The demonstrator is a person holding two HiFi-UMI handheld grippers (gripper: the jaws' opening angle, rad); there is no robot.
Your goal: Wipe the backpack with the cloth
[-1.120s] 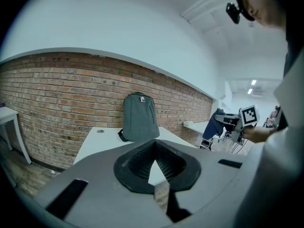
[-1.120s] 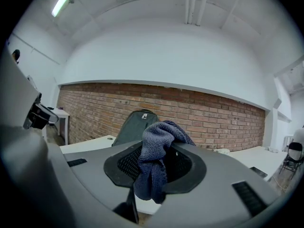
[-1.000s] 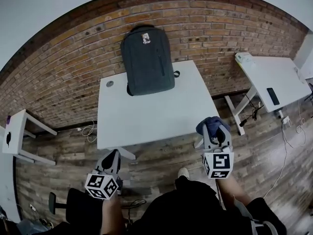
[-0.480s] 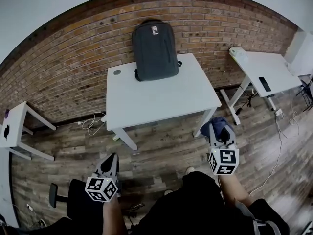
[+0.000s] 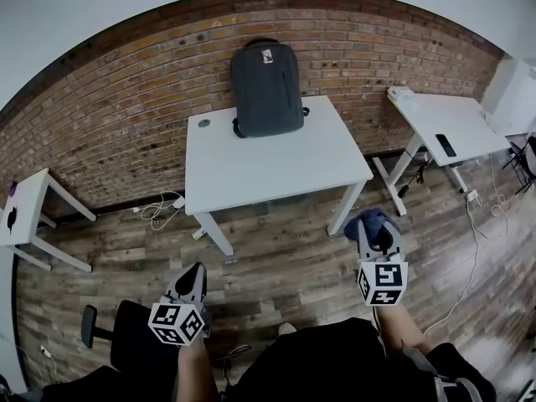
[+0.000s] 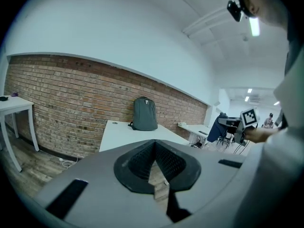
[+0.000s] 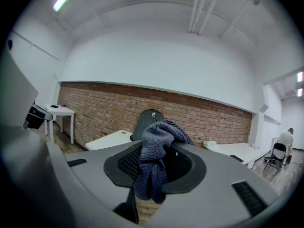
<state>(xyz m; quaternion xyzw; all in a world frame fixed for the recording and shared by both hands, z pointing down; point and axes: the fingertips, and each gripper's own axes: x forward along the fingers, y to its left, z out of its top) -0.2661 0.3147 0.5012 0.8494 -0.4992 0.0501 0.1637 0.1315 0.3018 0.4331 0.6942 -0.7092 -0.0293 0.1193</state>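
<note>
In the head view a dark grey backpack of smooth woven fabric stands upright at the far edge of a white rectangular table, leaning against a red brick wall. A small pale patch near its top is too small to read. The floor is grey-brown wood plank, with loose white cables by the table's left leg. A second white table stands to the right and a smaller one to the left; a black chair sits low on the left. Both grippers hang well short of the table, over bare floor, each with a cube of black-and-white square markers. The left gripper is empty. The right gripper carries a blue-grey cloth. In the left gripper view the ribbed black pads meet at the tip with nothing between them, and the backpack is far ahead on the table. In the right gripper view the jaws are clamped on the looped terry cloth, which bunches above them and partly hides the backpack behind.
</note>
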